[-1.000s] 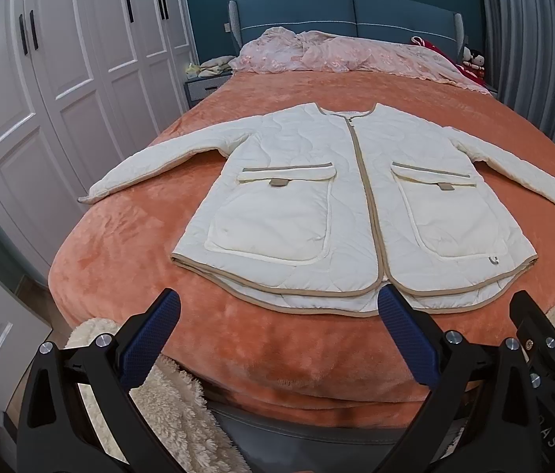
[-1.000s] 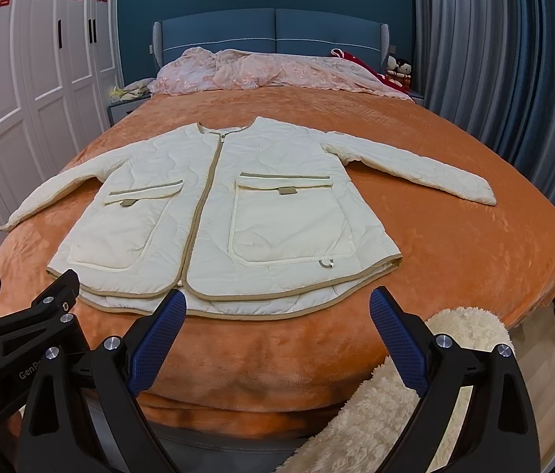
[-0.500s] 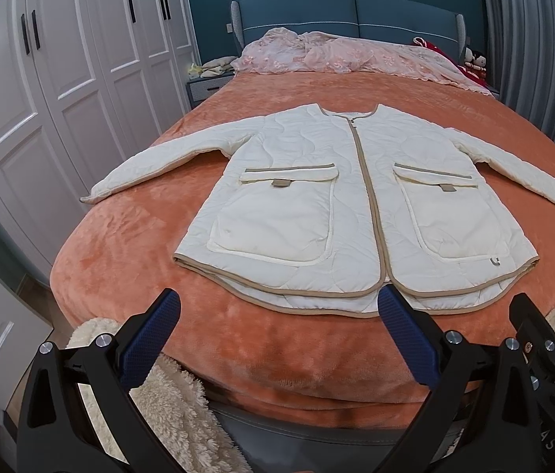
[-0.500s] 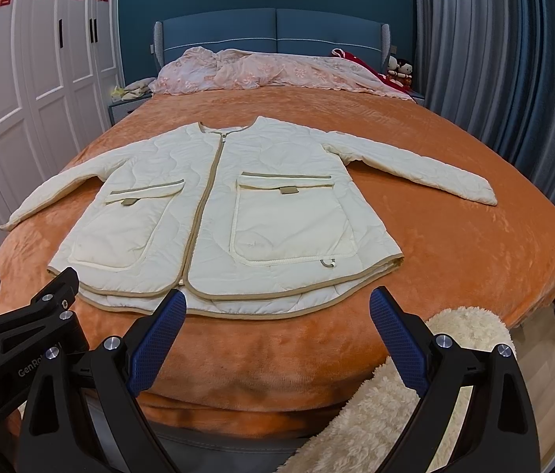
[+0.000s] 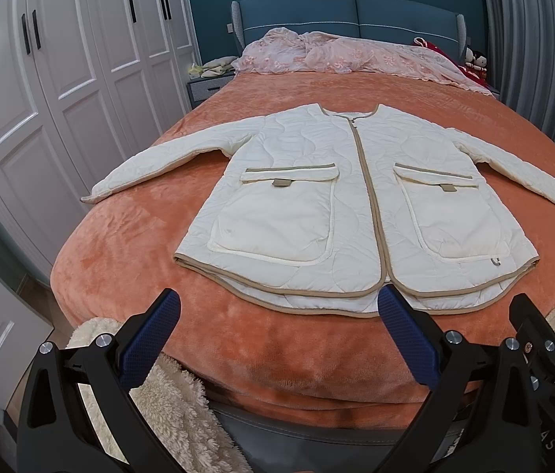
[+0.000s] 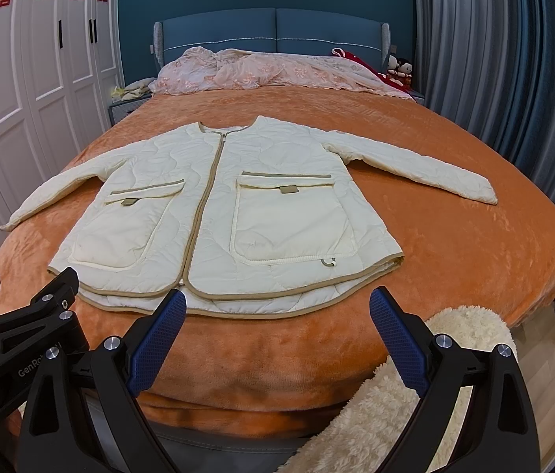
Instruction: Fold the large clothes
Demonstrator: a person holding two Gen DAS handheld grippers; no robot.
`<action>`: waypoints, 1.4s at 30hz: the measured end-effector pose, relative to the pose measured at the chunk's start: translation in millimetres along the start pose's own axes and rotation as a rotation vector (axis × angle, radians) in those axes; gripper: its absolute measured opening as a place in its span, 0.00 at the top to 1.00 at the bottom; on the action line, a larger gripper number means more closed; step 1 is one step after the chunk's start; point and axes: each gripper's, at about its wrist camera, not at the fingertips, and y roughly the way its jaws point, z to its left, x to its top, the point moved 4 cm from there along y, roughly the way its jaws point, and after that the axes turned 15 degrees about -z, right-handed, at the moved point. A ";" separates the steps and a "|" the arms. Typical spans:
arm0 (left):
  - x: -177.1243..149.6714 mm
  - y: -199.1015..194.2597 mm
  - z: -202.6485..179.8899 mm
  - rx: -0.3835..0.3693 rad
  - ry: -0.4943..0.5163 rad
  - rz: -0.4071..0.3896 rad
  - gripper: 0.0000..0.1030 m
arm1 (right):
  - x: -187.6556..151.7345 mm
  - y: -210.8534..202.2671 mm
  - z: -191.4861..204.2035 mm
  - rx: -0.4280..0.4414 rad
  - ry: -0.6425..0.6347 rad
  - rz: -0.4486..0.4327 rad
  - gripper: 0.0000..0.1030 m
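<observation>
Looking along my left claw (image 5: 279, 339), I am holding its blue-padded fingers (image 5: 151, 341) spread wide and gripping nothing, just short of the foot of the bed (image 5: 127, 248). The cream quilted jacket (image 5: 340, 205) is lying flat and face up on the orange bedspread, zipped to the neck, its tan-trimmed hem nearest me and both sleeves stretched out sideways. Its left-hand sleeve (image 5: 167, 157) is reaching toward the white wardrobe (image 5: 41, 90). A pink lace cover (image 5: 356, 57) is lying bunched at the blue headboard (image 5: 348, 13). A fluffy cream rug (image 5: 171, 406) is showing below the bed edge, under my claw.

Looking along my right claw (image 6: 277, 335), I am keeping its fingers (image 6: 395, 343) spread apart too, with nothing between them, hovering off the bed's foot. The jacket (image 6: 230, 216) is sitting square ahead, its hem just beyond my fingertips and not touching them. Its far sleeve (image 6: 419, 169) is pointing toward the grey curtains (image 6: 513, 59). Part of my left claw's black frame (image 6: 21, 327) is showing at the lower left, beside this one. The rug (image 6: 395, 402) is curling up at the lower right.
</observation>
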 end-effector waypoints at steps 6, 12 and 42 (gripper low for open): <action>0.0 0.0 0.2 0.000 0.000 0.000 0.05 | 0.0 -0.6 1.1 0.000 0.001 0.000 0.10; -0.1 0.0 0.2 0.001 0.001 0.000 0.05 | -0.3 0.1 0.1 0.001 0.001 0.002 0.10; 24.5 124.1 -1.0 0.043 0.008 0.107 0.05 | 45.9 186.5 -237.5 -0.195 0.446 0.116 0.11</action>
